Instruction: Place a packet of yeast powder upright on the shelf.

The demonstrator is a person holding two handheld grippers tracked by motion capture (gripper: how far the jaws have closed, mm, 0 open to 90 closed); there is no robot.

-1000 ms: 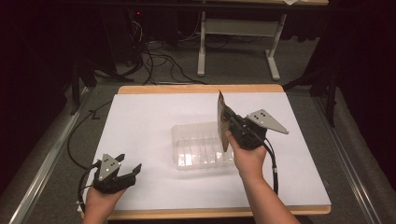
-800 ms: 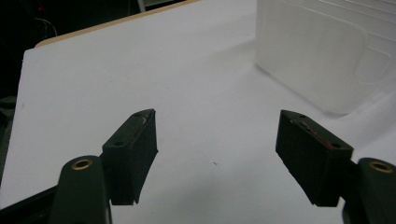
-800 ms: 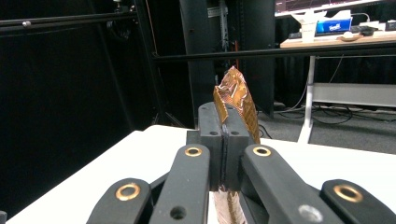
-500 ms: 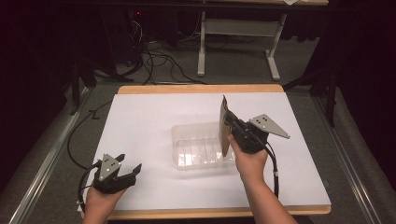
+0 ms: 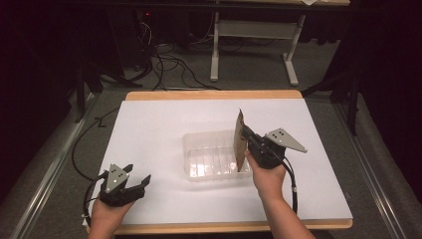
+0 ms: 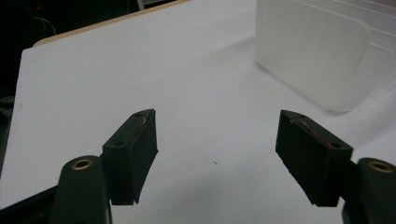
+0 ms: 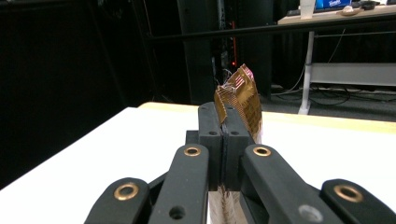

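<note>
The right gripper [image 5: 247,135] is raised above the white table [image 5: 159,134], its jaws pressed together on a flat brown sheet [image 5: 240,139] that stands nearly upright — on edge, leaning slightly — over the right end of a clear plastic container [image 5: 209,159]. In the high view the sheet's lower edge reaches down at the container's right wall; whether it touches the wall or the floor of the container cannot be told. The right hand [image 5: 266,177] comes in from the bottom of that view with the forearm angled up and a little to the left, the wrist fairly straight, the grey three-cornered plate on the gripper's top pointing away to the right. In the right gripper view the two black jaws meet with only the sheet between them, and the sheet [image 7: 240,100] rises past their tips, its top corner crumpled and showing a fine gold and reddish line pattern. The left gripper [image 5: 130,183] sits low near the front left corner of the table, well apart from the container, held by the left hand [image 5: 107,214] with its jaws spread wide and nothing between them — in the left gripper view the container [image 6: 322,51] lies ahead and to the right of the gripper [image 6: 217,140], on the bare white surface.
</note>
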